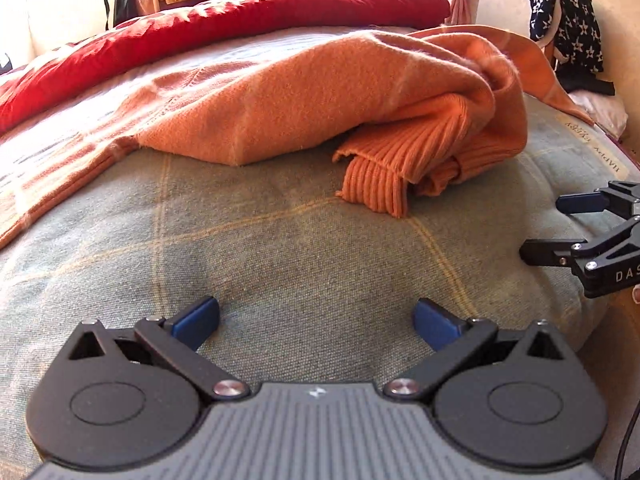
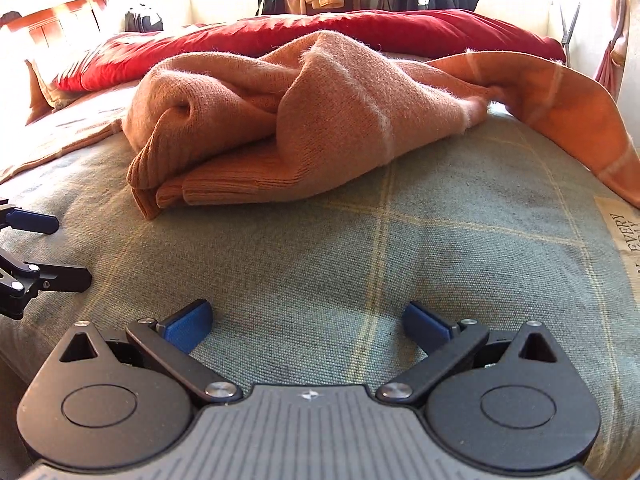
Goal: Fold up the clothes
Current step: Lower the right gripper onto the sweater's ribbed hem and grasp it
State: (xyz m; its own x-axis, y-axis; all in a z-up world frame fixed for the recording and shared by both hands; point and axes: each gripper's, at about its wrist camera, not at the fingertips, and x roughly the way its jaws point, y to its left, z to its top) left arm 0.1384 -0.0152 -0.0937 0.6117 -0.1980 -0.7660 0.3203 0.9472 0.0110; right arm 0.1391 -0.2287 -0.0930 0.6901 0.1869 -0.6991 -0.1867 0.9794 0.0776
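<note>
an orange knit sweater (image 1: 320,100) lies crumpled on a grey-green checked bedspread (image 1: 300,240), its ribbed cuff (image 1: 372,180) nearest the tongs. the left gripper (image 1: 316,320) and right gripper (image 2: 306,322) hover apart from it, both spread wide and empty. a red duvet (image 2: 400,30) lies behind.

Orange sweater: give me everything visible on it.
The sweater is an orange knit, fuzzy, with pale thin stripes and ribbed cuffs or hem at the near edge. It lies unfolded in a rumpled heap on the grey-green checked blanket, its folds bunched over one another. An orange striped cloth touches its far side. Both grippers, left and right, are open, short of it, touching nothing.
</note>
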